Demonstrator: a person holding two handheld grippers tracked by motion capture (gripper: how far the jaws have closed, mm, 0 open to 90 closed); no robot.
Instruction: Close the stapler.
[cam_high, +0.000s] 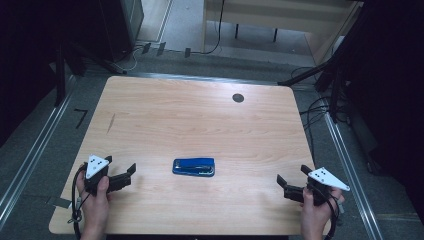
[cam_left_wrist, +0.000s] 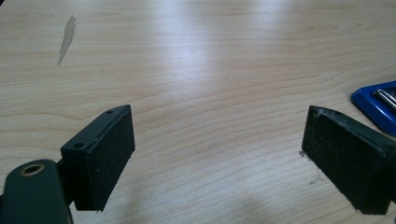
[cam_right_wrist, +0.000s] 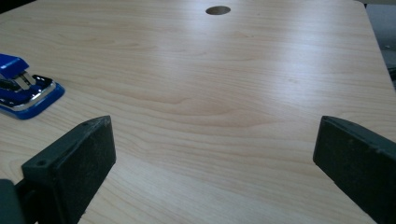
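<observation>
A blue stapler (cam_high: 194, 167) is lying flat near the middle of the wooden counter (cam_high: 200, 115), a little toward the person's side, with nothing touching it. The left claw (cam_high: 131, 172) is resting low at the near left corner, its jaws standing wide with only bare wood between them; in the left gripper view the stapler (cam_left_wrist: 376, 105) is peeking in at the right edge, just past the right pad. The right claw (cam_high: 281, 184) is sitting at the near right, jaws spread as wide as they go and holding nothing, and in the right gripper view the stapler (cam_right_wrist: 25, 91) is lying off to the left, well apart. Both claws are pointing inward at the stapler, likely readying a grab from either end. No containers are sitting on the counter; a small dark round hole (cam_high: 238, 98) is showing near the far edge.
</observation>
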